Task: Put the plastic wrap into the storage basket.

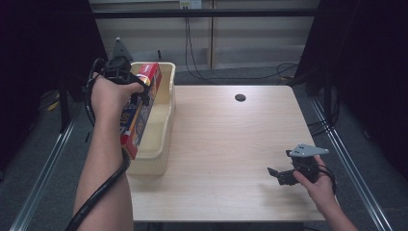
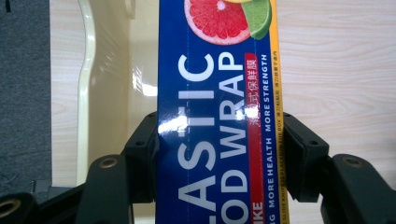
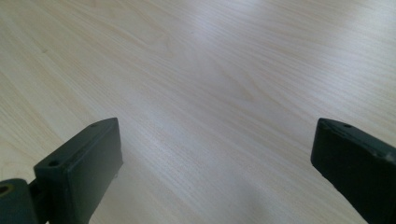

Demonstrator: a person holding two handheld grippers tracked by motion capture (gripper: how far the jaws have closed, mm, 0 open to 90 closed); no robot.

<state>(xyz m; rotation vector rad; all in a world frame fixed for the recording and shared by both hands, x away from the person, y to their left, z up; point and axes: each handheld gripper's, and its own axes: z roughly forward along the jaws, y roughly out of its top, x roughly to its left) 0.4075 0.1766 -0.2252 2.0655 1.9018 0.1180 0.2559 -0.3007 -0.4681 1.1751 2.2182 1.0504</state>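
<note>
The left gripper [image 2: 219,154] was clamped across a box of plastic wrap [image 2: 217,116], its jaws pressing both long sides. The box [image 1: 139,108] was held tilted above the cream bin [image 1: 161,144] at the left edge of the desk [image 1: 226,144]. The right gripper [image 1: 281,175] rested low over bare desk near the right front corner, its jaws wide apart with nothing between them.

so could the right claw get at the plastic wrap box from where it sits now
Probably not without moving: the right claw sits open at the table's near right, while the plastic wrap box is clamped in the left claw over the cream bin.
</note>
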